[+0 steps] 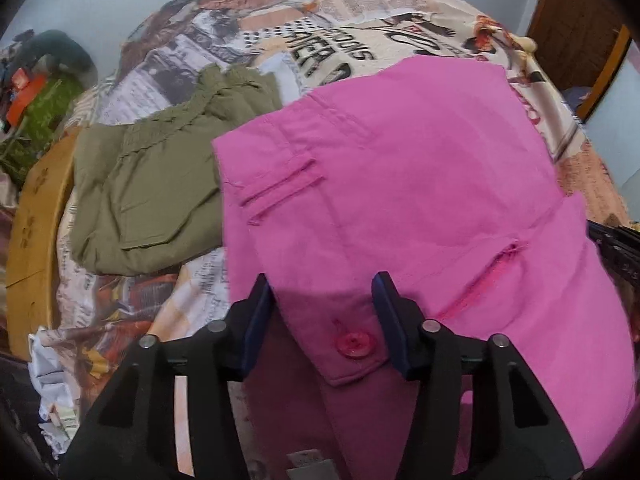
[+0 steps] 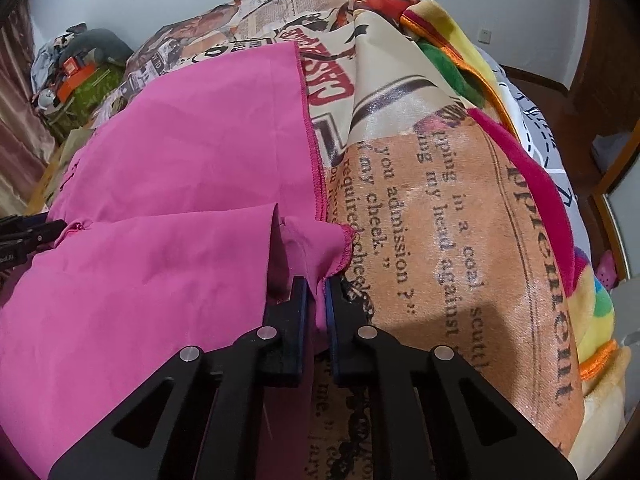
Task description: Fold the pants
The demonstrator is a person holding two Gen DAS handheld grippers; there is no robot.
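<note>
Pink pants [image 1: 400,168] lie spread on the bed [image 2: 460,208], folding barely begun: I have my right claw [image 2: 316,284] clamped on a hem corner and my left claw [image 1: 322,286] standing apart astride the buttoned waistband, every fold remaining.

Counted across both wrist views:

- One pair of pink pants [image 1: 400,184], spread flat.
- One round pink button [image 1: 353,345] on its waistband tab.
- Two welt pockets on the pink cloth: one near the left edge [image 1: 280,186], one lower right [image 1: 486,280].
- One olive-green garment [image 1: 160,184], folded, beside the pink pair.
- One newspaper-print bed cover [image 2: 432,216] under everything.
- One multicoloured fleece blanket [image 2: 532,184], bunched along the right side.
- Two grippers: left gripper [image 1: 324,292], right gripper [image 2: 316,284], two black fingers on each.
- One orange box [image 2: 74,76] in the far clutter; other items there too blurred to count.
</note>
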